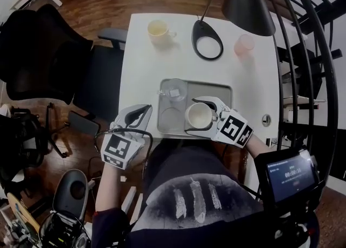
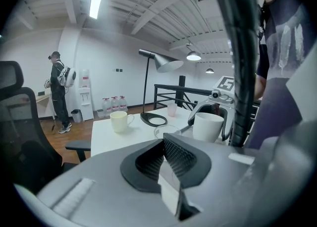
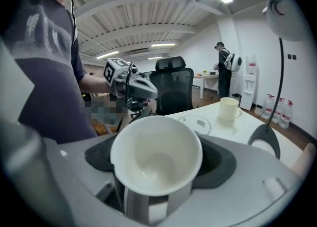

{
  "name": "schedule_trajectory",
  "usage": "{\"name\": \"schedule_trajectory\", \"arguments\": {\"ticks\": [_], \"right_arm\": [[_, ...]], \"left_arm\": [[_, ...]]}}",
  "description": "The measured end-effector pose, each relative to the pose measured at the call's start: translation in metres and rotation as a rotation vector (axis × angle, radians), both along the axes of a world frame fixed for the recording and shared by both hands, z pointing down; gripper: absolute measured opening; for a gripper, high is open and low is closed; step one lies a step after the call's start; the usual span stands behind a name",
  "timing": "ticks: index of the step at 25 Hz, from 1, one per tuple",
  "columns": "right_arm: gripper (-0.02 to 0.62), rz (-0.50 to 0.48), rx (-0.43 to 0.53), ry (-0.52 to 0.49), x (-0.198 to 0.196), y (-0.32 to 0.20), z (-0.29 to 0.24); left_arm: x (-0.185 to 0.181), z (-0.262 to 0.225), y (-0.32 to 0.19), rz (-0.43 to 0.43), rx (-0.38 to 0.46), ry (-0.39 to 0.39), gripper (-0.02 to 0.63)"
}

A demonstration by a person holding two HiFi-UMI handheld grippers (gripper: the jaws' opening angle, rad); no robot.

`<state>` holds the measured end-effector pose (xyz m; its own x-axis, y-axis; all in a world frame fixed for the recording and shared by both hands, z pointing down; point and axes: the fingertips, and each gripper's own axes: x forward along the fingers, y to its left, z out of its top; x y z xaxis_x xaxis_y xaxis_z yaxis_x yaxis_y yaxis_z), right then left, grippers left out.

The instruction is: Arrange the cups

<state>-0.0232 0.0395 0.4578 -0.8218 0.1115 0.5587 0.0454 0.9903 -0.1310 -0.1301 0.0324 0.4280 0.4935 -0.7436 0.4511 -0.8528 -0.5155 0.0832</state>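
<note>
My right gripper (image 1: 199, 116) is shut on a white cup (image 1: 198, 115), held over the front right part of a grey tray (image 1: 219, 89). In the right gripper view the white cup (image 3: 156, 157) sits upright between the jaws, empty. A clear glass (image 1: 173, 89) stands at the tray's back left. A cream mug (image 1: 158, 30) is at the table's back left and a pink cup (image 1: 244, 44) at the back right. My left gripper (image 1: 142, 112) hovers shut and empty at the table's front left edge, beside the tray. From the left gripper view, the white cup (image 2: 208, 126) shows to the right.
A black lamp base (image 1: 207, 39) rests between the mug and the pink cup, its shade (image 1: 248, 1) overhanging the table. A black office chair (image 1: 48, 52) stands left of the table, a stair railing (image 1: 305, 68) right. A small screen (image 1: 289, 174) sits at the lower right.
</note>
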Motion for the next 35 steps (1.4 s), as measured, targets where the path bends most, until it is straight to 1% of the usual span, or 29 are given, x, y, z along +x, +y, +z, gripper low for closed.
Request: {"name": "schedule_trajectory", "arguments": {"ticks": [2,7,13,18,21,24,29,33,35], "right_arm": [[0.431,-0.020,0.003,0.016,-0.010,0.007,0.010],[0.431,-0.032,-0.008,0.037,-0.032,0.022,0.035],[0.431,-0.106,0.065,0.094,-0.054,0.039,0.069],[0.431,-0.131,0.101,0.096,-0.062,0.037,0.077],[0.431,-0.143,0.111,0.089,-0.064,0.037,0.083],[0.431,-0.126,0.091,0.055,-0.065,0.035,0.082],[0.431,-0.158,0.081,0.023,-0.065,0.038,0.077],[0.431,-0.168,0.076,-0.003,-0.065,0.042,0.064],[0.431,-0.180,0.091,-0.017,-0.067,0.044,0.055]], "left_arm": [[-0.004,0.001,0.003,-0.001,-0.004,0.002,0.015],[-0.015,0.008,0.010,0.007,-0.017,-0.012,0.015],[-0.034,0.027,0.018,0.021,-0.043,-0.017,0.015],[-0.034,0.028,0.017,0.042,-0.050,-0.017,0.015],[-0.031,0.026,0.016,0.057,-0.051,-0.017,0.015],[-0.029,0.024,0.016,0.071,-0.051,-0.021,0.015],[-0.028,0.025,0.018,0.079,-0.062,-0.035,0.015],[-0.029,0.026,0.022,0.074,-0.069,-0.039,0.015],[-0.031,0.026,0.023,0.071,-0.070,-0.041,0.015]]}}
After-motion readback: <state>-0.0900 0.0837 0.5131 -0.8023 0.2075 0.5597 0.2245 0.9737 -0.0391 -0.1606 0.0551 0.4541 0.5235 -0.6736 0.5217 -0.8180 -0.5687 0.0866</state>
